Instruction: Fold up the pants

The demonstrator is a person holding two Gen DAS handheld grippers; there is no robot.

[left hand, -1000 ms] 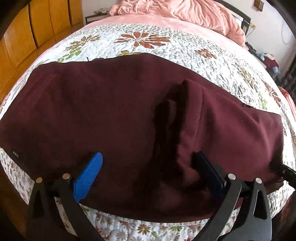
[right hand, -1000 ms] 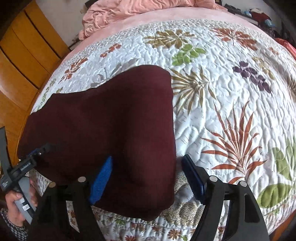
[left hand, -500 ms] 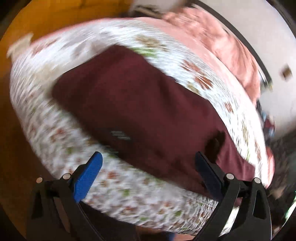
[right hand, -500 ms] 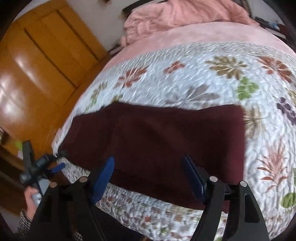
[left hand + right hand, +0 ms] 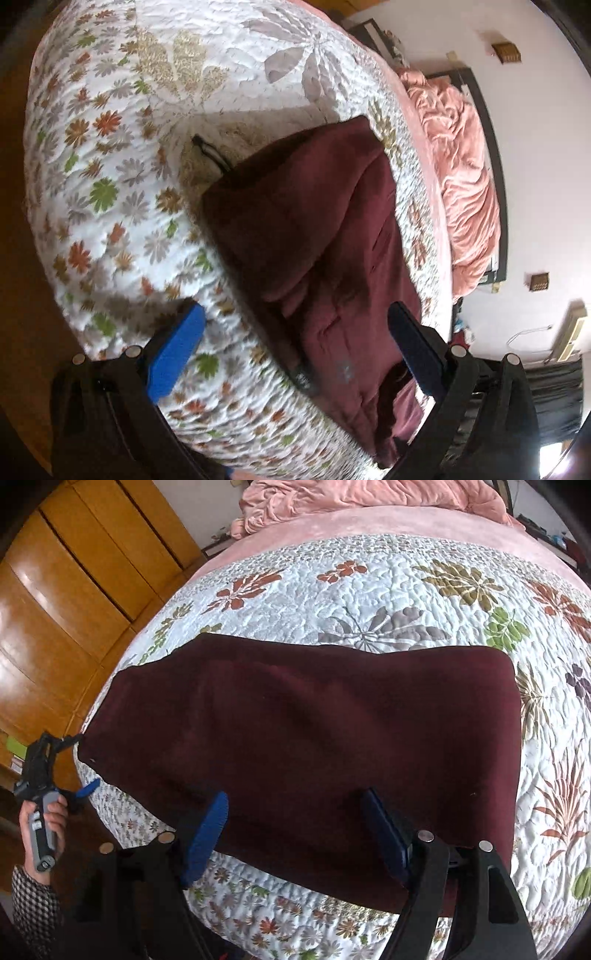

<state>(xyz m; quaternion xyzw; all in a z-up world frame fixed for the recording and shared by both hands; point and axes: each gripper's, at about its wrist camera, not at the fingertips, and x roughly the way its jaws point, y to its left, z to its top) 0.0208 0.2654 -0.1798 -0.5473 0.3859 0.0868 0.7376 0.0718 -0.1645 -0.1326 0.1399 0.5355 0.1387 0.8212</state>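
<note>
One maroon pants [image 5: 314,738] — folded, flat

A white quilt [image 5: 369,590] printed with red, green and grey leaves covers the bed. A crumpled pink blanket [image 5: 351,494] lies at its far end. Orange wooden wardrobe doors [image 5: 66,590] stand beside the bed. 2 small brown fixtures [image 5: 506,52] hang on the white wall [image 5: 546,166].

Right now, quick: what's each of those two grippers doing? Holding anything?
Left gripper: open, holding nothing, at the end of the maroon pants.
Right gripper: open, holding nothing, over the pants' near edge.
</note>
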